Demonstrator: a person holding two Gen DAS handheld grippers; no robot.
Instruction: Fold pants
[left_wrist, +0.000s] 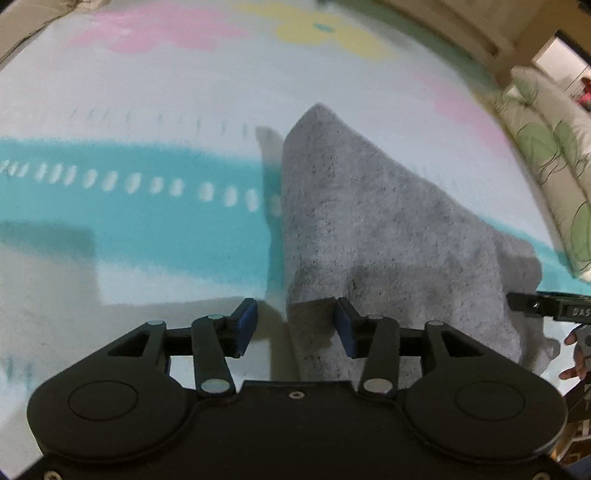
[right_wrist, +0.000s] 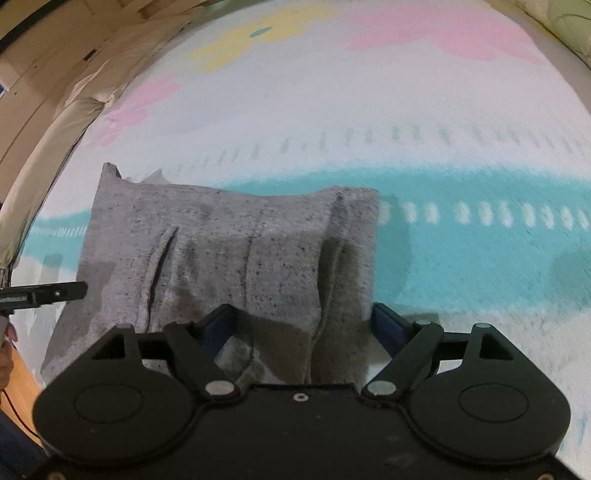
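bed cover (right_wrist: 443, 110): patterned, carried a compact fold | pants (right_wrist: 229, 251): grey, lay folded near its near edge | left gripper (left_wrist: 295, 325): jaws spread, nothing clamped | right gripper (right_wrist: 299, 332): jaws spread over fold, nothing clamped | risk: upper layer judged liable to be dragged by a pad on withdrawal, fold undone

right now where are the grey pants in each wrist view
Left wrist view: grey pants fill centre-right, running from the gripper up to a peak.
Right wrist view: grey pants lie centre-left, folded, reaching under the gripper.
Shared landmark: the teal stripe with white dashes.
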